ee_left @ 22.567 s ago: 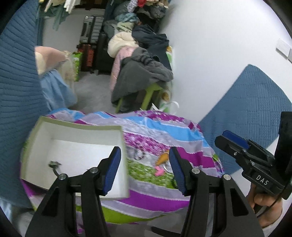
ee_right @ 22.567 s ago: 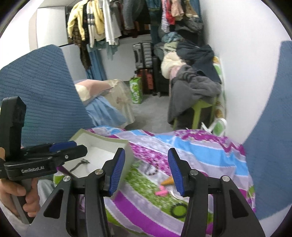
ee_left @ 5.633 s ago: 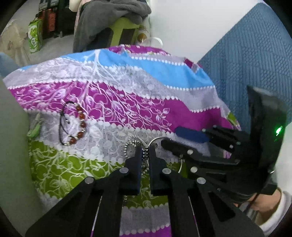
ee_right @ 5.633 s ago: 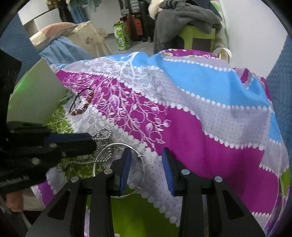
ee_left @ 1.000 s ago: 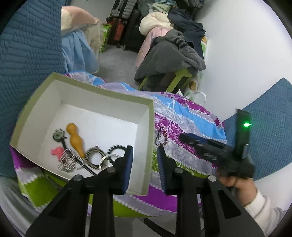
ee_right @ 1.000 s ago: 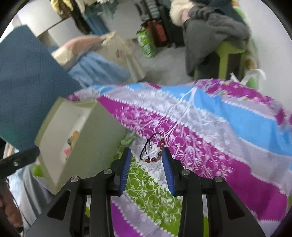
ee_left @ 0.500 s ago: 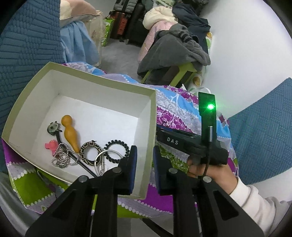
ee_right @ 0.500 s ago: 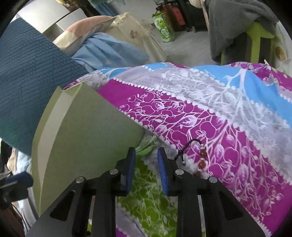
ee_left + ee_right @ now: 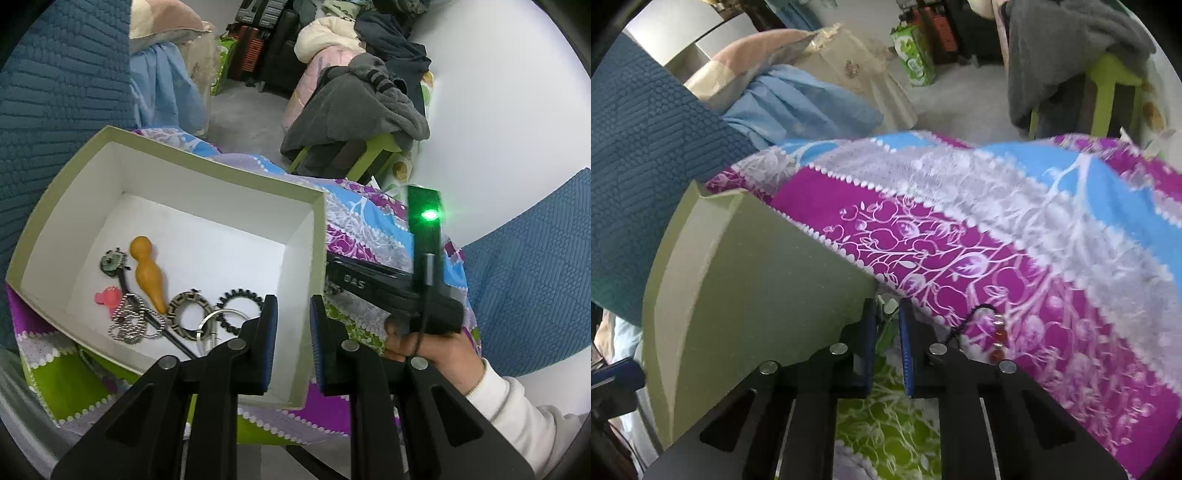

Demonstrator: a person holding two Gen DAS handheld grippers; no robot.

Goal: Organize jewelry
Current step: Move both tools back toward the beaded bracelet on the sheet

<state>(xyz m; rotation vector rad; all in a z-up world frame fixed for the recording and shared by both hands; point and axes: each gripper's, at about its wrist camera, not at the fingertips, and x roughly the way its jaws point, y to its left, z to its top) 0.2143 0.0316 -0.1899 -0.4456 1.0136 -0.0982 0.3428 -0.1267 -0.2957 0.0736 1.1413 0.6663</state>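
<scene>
Most of the jewelry already lies in the box (image 9: 207, 173), while the beaded bracelet (image 9: 993, 332) is still on the bench cloth (image 9: 997, 236) just beside the nearly clenched, empty right claw (image 9: 886, 332); the left claw (image 9: 290, 325), slightly parted, grips nothing

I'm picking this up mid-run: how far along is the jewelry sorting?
Mostly done: the box already holds the orange pendant, pink charm, bead chain and several rings. In hand: nothing; the right gripper, jaws narrowly apart, is low on the cloth beside the box. Left: the red bead bracelet on the bedspread, just right of those jaws.
</scene>
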